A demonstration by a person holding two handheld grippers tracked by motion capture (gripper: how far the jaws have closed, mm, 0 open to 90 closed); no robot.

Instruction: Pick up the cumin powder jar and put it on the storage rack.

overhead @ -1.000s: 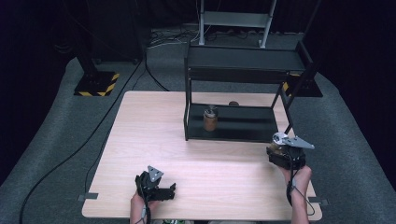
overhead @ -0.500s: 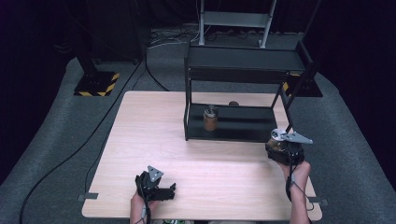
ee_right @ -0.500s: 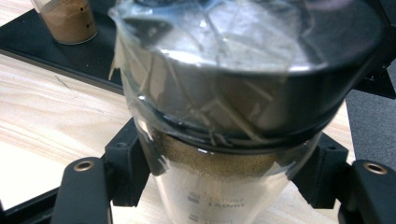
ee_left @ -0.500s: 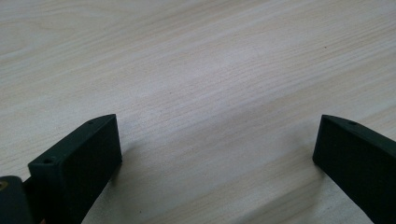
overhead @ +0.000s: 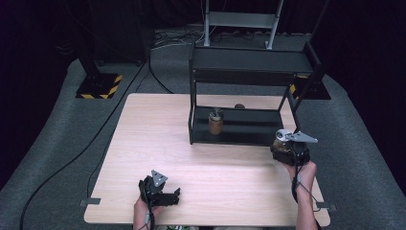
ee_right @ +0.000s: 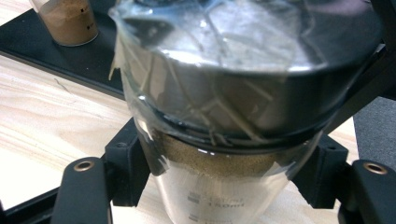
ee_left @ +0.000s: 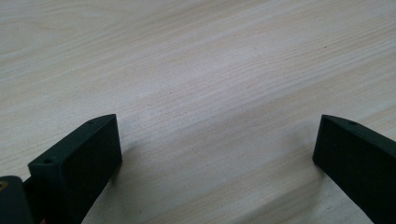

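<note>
- The pale wooden table (overhead: 143, 143) carries everything; a black cable trails across the grey carpet to its left.
- The left gripper (overhead: 160, 191) rests low at the table's near edge, its two black jaws spread wide apart with nothing but bare wood grain between them.
- A small glass jar of brown powder (overhead: 216, 123) stands on the lower shelf of the black two-tier metal rack (overhead: 249, 60) at the back of the table.
- The right gripper (overhead: 287, 149) sits at the rack's front right corner, its jaws clamped on either side of a clear glass beaker of tan powder sealed with crinkled plastic film (ee_right: 224, 140), below the film, at the powder line.
- The beaker is held just beside the rack's lower shelf, in front of it; whether its base touches the table I cannot tell.
- Handling, as I judge it: the glass is stiff, smooth and breakable, so a moderate squeeze on the body is right. Powder adds some weight and shifts if tilted; keep it upright. The film is thin and tears easily, so avoid gripping there.
</note>
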